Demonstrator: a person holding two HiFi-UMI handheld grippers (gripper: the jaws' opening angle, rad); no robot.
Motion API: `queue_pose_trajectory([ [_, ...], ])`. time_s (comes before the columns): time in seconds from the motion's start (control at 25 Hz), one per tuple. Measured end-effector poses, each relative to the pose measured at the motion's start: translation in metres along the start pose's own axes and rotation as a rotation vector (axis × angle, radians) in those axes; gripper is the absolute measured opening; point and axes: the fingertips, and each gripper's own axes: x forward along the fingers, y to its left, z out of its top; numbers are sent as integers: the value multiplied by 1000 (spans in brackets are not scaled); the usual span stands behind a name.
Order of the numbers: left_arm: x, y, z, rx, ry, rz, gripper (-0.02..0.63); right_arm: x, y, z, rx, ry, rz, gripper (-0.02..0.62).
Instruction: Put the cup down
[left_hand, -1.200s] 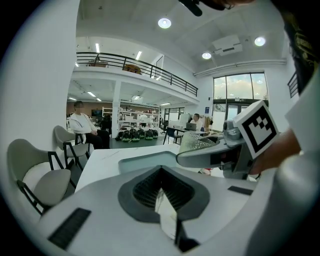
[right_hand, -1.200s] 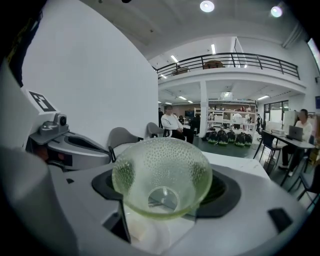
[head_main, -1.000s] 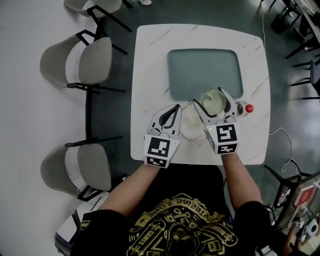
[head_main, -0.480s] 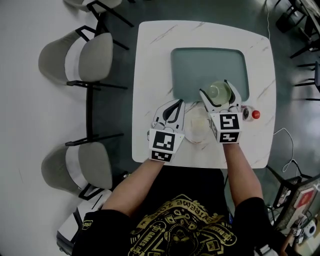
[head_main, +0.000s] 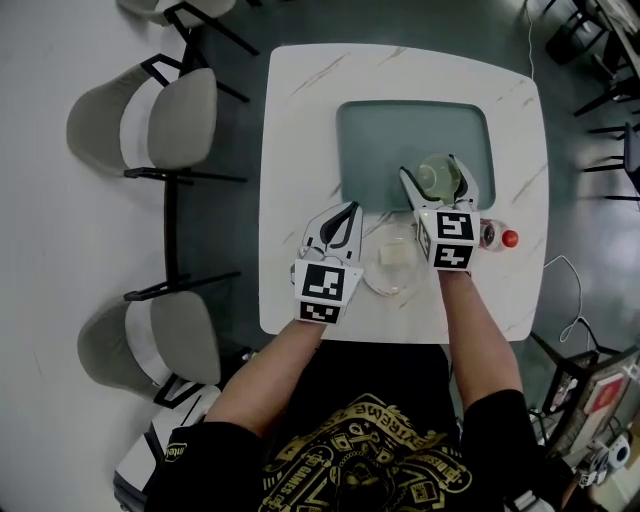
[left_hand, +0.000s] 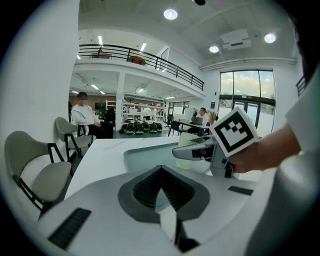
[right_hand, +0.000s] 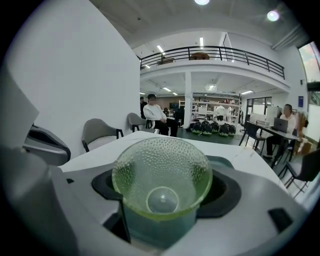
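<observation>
A green dimpled glass cup (head_main: 438, 178) sits upright between the jaws of my right gripper (head_main: 430, 168), which is shut on it. It is over the near right part of the grey-green tray (head_main: 400, 125). Whether its base touches the tray I cannot tell. The right gripper view looks straight into the cup (right_hand: 161, 175), whose bowl has nothing in it. My left gripper (head_main: 347, 212) rests lower left of the tray, jaws together and holding nothing. From the left gripper view the right gripper (left_hand: 200, 151) and the cup (left_hand: 188, 142) show beyond the left gripper (left_hand: 161, 172).
A clear glass dish (head_main: 392, 260) lies on the white marble table (head_main: 300, 150) between the two grippers. A small bottle with a red cap (head_main: 497, 238) lies just right of the right gripper. Grey chairs (head_main: 160, 120) stand along the table's left side.
My right gripper has carried the cup away from the person, from the tray's near edge beside the dish to over the tray. The left gripper has stayed about where it was.
</observation>
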Motion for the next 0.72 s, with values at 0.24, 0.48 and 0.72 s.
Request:
queue_pose_trajectory([
  [0.24,8,3,-4,-14,11,0,-5,10,-8,-8,20,24,-22,397],
  [0.48,16,3,-7,-17,17,-8,-5,15,-11,-12,19,30,-28,397],
  [0.72,22,0,-6,-23,23,-16,-5,19,-11,-18,6,52,-23,397],
])
